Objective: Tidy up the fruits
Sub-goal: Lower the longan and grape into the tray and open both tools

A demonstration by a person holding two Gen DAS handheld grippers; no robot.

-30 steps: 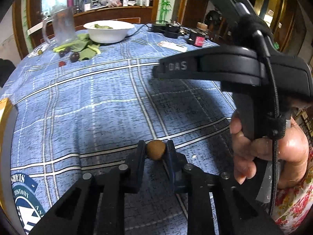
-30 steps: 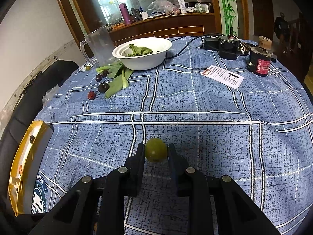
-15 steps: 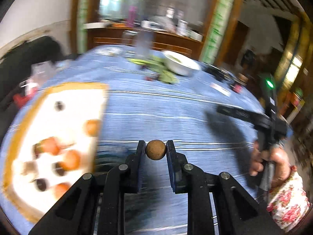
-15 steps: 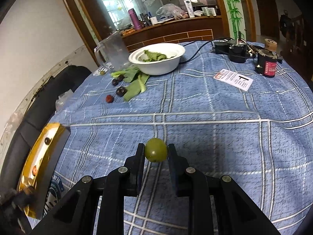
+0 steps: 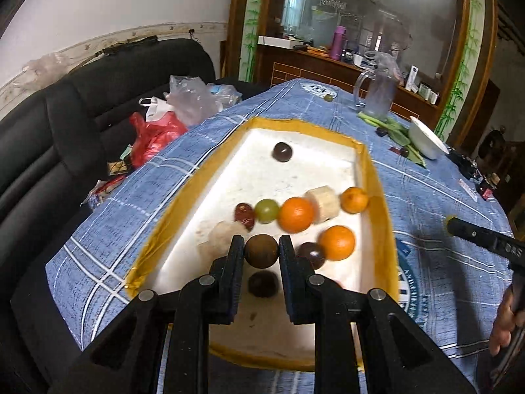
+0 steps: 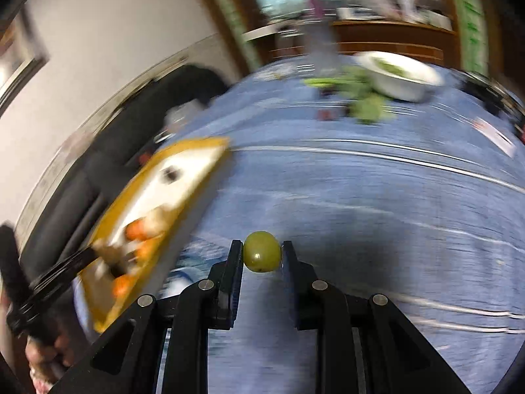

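- Left gripper (image 5: pixel 262 254): jaws narrow, clamped on a brown round fruit (image 5: pixel 261 250), both pads pressing its sides. The fruit hangs above the near half of the tray (image 5: pixel 377 177), clear of the floor of it.
- Tray: white floor, yellow rim on all four sides, lying on the blue checked tablecloth (image 5: pixel 137 197). Its left rim runs near the table's edge, beyond which stands a black sofa (image 5: pixel 65 124) with plastic bags (image 5: pixel 183 105).
- Tray contents: a row across the middle, touching or nearly so: a red fruit (image 5: pixel 244 214), a green fruit (image 5: pixel 266 210), an orange (image 5: pixel 296 214), a pale cylinder piece (image 5: pixel 323 204), a smaller orange (image 5: pixel 354 200). Nearer, another orange (image 5: pixel 337 242) beside a dark fruit (image 5: pixel 311 254); a dark fruit (image 5: pixel 262 283) lies directly beneath the held one.
- Open room: the far half of the tray is bare save one dark fruit (image 5: pixel 282 152).
- Right gripper (image 6: pixel 262 257): jaws narrow, holding a green round fruit (image 6: pixel 262 251) over open tablecloth, right of the tray's right rim. This view is heavily blurred.
- Far end of table: a white bowl (image 5: pixel 426 142), green leaves (image 5: pixel 390 128) and a clear jug (image 5: pixel 377 93), well apart from the tray.
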